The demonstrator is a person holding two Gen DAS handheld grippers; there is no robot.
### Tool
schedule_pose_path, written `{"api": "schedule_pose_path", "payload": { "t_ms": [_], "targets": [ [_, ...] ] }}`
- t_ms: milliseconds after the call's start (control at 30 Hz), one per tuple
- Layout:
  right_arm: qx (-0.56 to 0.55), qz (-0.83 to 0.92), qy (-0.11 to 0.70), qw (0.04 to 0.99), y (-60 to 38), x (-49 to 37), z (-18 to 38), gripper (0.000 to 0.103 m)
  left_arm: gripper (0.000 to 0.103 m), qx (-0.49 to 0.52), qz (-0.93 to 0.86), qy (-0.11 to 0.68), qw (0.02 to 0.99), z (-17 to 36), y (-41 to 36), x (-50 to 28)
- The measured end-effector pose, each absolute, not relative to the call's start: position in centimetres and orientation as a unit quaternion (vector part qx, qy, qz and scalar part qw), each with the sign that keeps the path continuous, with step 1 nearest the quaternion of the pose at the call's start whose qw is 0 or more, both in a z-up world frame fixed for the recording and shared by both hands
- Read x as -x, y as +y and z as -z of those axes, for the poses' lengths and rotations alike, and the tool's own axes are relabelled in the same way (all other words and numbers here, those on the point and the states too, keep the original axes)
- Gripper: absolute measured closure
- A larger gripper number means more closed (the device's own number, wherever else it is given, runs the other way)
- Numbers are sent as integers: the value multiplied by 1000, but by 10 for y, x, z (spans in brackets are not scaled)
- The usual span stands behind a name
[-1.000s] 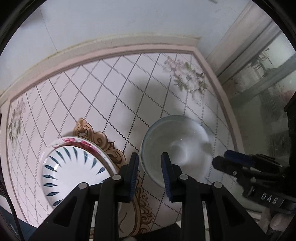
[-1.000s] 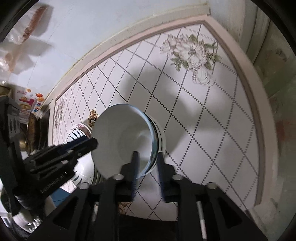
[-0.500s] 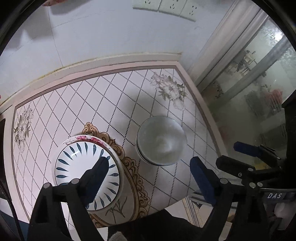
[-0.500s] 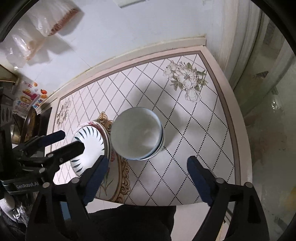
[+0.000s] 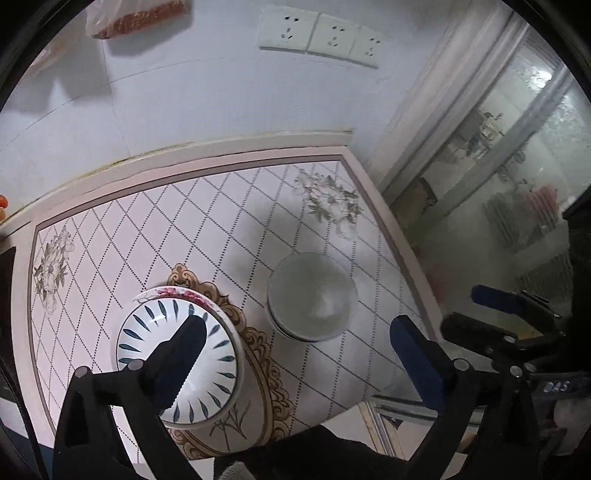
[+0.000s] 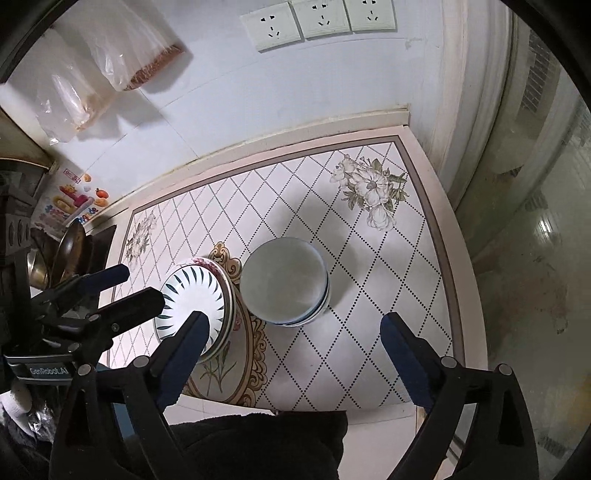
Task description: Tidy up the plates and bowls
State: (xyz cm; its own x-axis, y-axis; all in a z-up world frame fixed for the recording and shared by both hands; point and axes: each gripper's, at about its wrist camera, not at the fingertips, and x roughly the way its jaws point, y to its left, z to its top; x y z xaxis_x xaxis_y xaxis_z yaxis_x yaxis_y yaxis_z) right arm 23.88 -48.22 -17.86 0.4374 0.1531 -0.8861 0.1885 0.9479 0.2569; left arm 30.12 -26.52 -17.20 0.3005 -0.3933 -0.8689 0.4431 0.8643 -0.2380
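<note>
A stack of pale bowls (image 5: 312,295) (image 6: 284,282) stands on the tiled table (image 5: 166,225) (image 6: 388,295), right of centre. A stack of plates (image 5: 179,354) (image 6: 194,302), the top one white with blue leaf marks, stands to its left. My left gripper (image 5: 295,343) is open and empty, held high above the table, over both stacks. My right gripper (image 6: 293,336) is open and empty, also high above. Each gripper shows at the side of the other's view, the right one in the left wrist view (image 5: 491,310) and the left one in the right wrist view (image 6: 107,288).
The table meets a white wall with sockets (image 6: 317,18) at the back. A glass door (image 5: 517,166) stands past the table's right edge. Plastic bags (image 6: 122,55) hang on the wall at left. Pans and clutter (image 6: 62,254) sit left of the table.
Both grippers opened wide, let go of the bowl stack, and rose up and back from the table. The bowls and plates stayed in place.
</note>
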Motion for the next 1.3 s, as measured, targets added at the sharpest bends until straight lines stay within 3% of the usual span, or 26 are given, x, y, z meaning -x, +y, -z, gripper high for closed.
{"api": "schedule_pose_path", "payload": {
  "t_ms": [200,700,767,833,967,1000,1067,1100,1133,1300],
  "targets": [
    [-189,2,550,813,-498,-256,218,7,1,-10,247,568,785,217,-273,-331],
    [-405,-63,586,699,-540,-302,383,7,6,39,225,687,690,335,-298,-403],
    [-418,-70,586,690,-541,-306,397,7,11,47,229,702,673,347,-302,-405],
    [-432,-80,588,679,-538,-311,412,7,26,54,233,714,658,356,-305,-407],
    [-446,-96,587,669,-534,-319,429,7,37,72,240,733,632,373,-308,-408],
    [-450,-100,587,666,-532,-321,433,8,39,75,241,735,630,376,-309,-407],
    [-463,-103,586,657,-532,-323,440,20,43,86,250,732,628,378,-309,-405],
    [-469,-107,585,653,-530,-325,444,32,50,94,256,730,627,378,-310,-405],
    [-469,-106,585,653,-529,-326,445,41,50,95,256,728,629,377,-311,-406],
    [-457,-101,582,665,-523,-329,445,45,50,84,248,715,649,371,-315,-400]
  ]
}}
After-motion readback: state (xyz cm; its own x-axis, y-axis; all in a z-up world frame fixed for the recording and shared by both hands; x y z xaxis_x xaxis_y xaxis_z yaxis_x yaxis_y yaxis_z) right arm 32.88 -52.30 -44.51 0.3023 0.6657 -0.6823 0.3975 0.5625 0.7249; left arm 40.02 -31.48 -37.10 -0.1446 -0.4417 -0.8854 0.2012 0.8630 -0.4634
